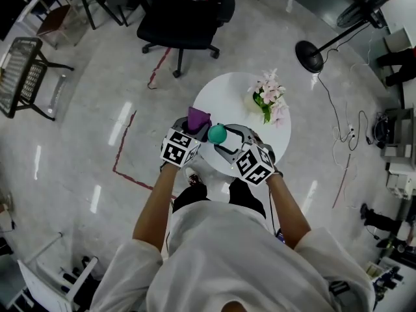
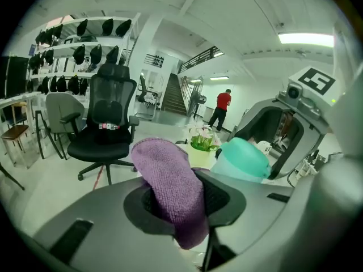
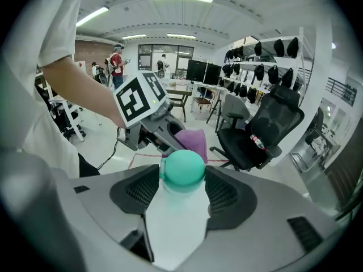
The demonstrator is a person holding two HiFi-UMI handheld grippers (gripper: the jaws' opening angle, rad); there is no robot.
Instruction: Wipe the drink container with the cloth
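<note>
Over the round white bench, the cloth is being pinched by the left hand-held gripper, the drink container being clamped by the right hand-held gripper, both forearms being held forward.

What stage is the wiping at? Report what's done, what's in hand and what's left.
Done: both pickups. The left gripper is clamped on the purple cloth, and the right gripper grips the drink container just below its teal lid.
In hand: the cloth is held up close beside the lid; whether they touch isn't clear.
Left: the wiping itself.
</note>
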